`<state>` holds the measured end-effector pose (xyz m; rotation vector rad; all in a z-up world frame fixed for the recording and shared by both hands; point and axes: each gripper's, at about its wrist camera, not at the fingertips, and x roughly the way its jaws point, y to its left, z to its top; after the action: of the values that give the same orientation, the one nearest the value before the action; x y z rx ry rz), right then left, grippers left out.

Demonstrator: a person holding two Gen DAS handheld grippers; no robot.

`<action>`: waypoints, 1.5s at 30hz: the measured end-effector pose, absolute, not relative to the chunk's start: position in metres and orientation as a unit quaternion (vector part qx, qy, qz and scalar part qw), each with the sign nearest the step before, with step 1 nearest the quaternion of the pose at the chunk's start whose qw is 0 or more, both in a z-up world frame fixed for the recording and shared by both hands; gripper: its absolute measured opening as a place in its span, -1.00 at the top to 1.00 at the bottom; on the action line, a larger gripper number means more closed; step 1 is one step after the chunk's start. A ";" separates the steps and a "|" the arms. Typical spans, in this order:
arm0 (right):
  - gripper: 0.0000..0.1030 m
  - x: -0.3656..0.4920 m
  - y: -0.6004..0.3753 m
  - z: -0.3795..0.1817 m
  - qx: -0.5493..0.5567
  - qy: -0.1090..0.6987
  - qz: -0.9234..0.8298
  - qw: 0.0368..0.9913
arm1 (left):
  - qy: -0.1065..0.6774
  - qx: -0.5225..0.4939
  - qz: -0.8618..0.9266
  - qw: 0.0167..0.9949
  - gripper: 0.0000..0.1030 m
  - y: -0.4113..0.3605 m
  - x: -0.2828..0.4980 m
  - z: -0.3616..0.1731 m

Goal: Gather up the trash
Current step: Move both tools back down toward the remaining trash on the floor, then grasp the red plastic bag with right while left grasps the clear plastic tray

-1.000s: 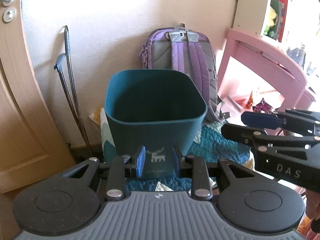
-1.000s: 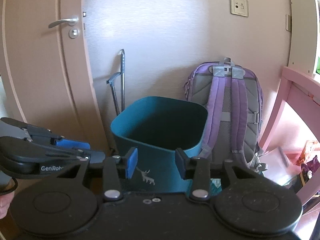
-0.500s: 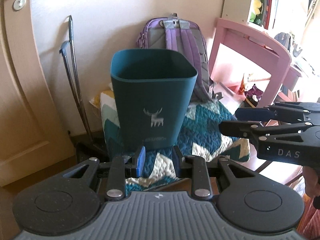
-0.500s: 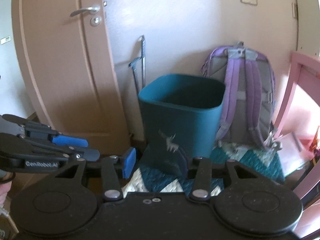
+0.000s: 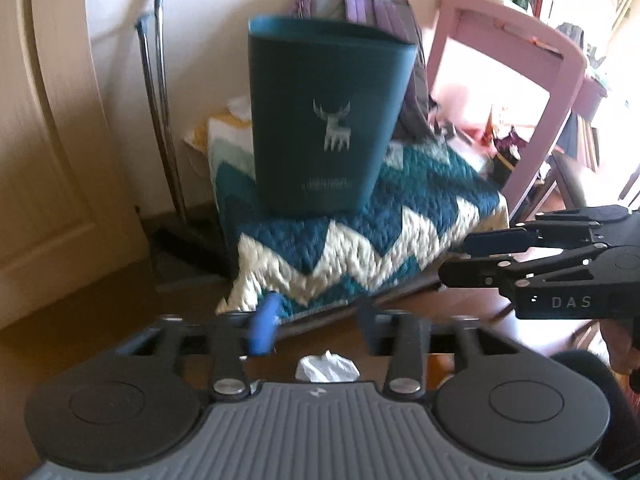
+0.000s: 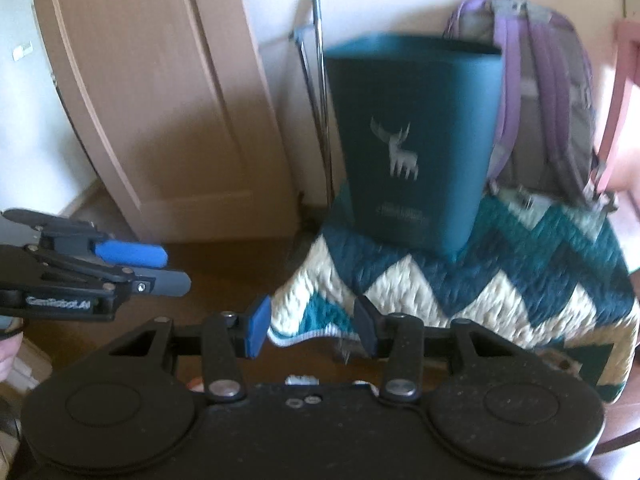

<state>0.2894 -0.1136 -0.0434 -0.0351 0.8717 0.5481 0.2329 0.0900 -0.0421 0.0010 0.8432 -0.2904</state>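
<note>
A teal bin (image 5: 326, 120) with a white deer print stands on a zigzag quilt (image 5: 360, 236); the right wrist view shows the same bin (image 6: 412, 136). A crumpled white tissue (image 5: 326, 368) lies on the brown floor just below my left gripper (image 5: 314, 330), whose blue-padded fingers stand open around nothing. My right gripper (image 6: 312, 326) is open too, low in front of the quilt's edge (image 6: 460, 280), with a scrap of white (image 6: 302, 380) peeking under it. Each gripper also shows in the other's view: the right gripper (image 5: 476, 256) and the left gripper (image 6: 160, 268).
A purple backpack (image 6: 536, 92) leans on the wall behind the bin. A wooden door (image 6: 160, 100) is at the left, with metal poles (image 5: 160, 92) beside it. A pink desk frame (image 5: 516, 76) stands right of the quilt.
Both grippers have dropped toward the floor and drawn back from the bin. The bin's inside is out of sight now, and the white tissue has come into view under the left gripper.
</note>
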 end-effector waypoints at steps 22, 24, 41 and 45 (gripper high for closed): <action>0.06 0.291 -0.088 -0.297 0.007 0.640 0.173 0.748 | 0.531 0.125 -0.249 0.800 -0.89 0.110 0.260 -0.285; 0.06 0.285 -0.085 -0.323 0.002 0.662 0.167 0.731 | 0.553 0.125 -0.260 0.782 -0.89 0.114 0.263 -0.312; 0.06 0.227 -0.044 -0.498 -0.069 0.802 0.189 0.563 | 0.632 0.259 -0.357 0.638 -0.89 0.097 0.229 -0.498; 0.06 0.221 -0.040 -0.530 -0.083 0.822 0.185 0.532 | 0.626 0.285 -0.370 0.625 -0.89 0.090 0.221 -0.524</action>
<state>0.2213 -0.0400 -0.5302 -0.1980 1.9602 0.4412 0.2211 0.0895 -0.5242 0.6548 1.4362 -0.8496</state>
